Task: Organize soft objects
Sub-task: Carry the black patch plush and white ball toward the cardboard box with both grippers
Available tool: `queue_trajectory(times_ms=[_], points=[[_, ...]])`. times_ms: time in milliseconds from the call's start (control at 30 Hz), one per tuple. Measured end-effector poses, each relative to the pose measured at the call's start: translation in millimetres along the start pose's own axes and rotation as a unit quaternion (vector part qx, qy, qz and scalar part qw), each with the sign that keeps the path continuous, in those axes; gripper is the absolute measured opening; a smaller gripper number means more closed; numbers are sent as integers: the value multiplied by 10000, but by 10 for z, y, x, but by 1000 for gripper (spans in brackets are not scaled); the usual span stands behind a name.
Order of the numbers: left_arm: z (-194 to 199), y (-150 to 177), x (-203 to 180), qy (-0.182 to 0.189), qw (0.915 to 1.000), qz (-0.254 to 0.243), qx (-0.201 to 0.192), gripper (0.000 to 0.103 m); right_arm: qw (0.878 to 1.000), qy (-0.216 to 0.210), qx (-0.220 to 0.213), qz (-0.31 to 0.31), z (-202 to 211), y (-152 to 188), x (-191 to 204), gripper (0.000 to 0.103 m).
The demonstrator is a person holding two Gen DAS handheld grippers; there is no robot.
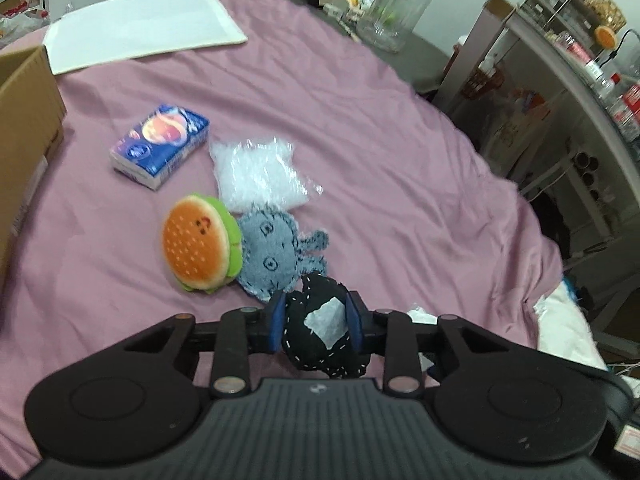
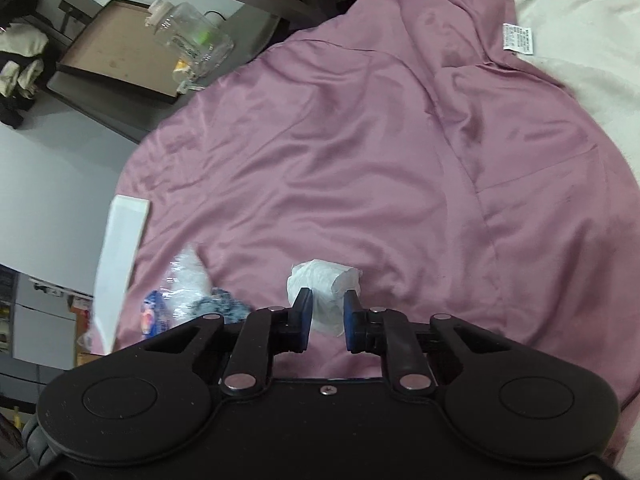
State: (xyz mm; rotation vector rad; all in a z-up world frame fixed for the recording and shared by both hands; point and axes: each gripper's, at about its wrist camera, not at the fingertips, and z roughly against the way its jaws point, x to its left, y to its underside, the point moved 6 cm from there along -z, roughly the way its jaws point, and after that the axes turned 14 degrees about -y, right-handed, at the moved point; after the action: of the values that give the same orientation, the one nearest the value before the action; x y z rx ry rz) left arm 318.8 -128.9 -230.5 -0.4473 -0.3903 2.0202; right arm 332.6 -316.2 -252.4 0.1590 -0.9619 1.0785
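both grippers loaded: left gripper [image 1: 316,326] clamps black stitched felt plush [image 1: 320,332]; right gripper [image 2: 327,322] straddles white crumpled tissue wad [image 2: 324,292], closure uncertain; carry level.

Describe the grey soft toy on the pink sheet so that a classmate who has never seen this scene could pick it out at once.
Find the pink sheet, then the cluster of soft things near the left gripper. The grey soft toy lies flat beside the burger plush. Only it is grey, with frayed edges and stitched eyes.
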Motion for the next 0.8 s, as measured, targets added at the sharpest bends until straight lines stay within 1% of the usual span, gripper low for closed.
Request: queue_trajectory(times_ms=[200, 400, 700, 800], points=[[255, -120, 184, 86, 9998, 36, -185, 30, 9995, -180, -47, 257, 52, 28, 202, 16], [489, -259, 472, 50, 9993, 99, -360, 30, 9979, -298, -29, 572, 80, 64, 414, 16], [820, -508, 1032, -107, 9979, 138, -625, 31, 9924, -580, 104, 1081, 54, 238, 884, 16], [931, -585, 1243, -166, 9973, 177, -699, 31, 9896, -612, 75, 1297, 84, 336, 1056, 16]])
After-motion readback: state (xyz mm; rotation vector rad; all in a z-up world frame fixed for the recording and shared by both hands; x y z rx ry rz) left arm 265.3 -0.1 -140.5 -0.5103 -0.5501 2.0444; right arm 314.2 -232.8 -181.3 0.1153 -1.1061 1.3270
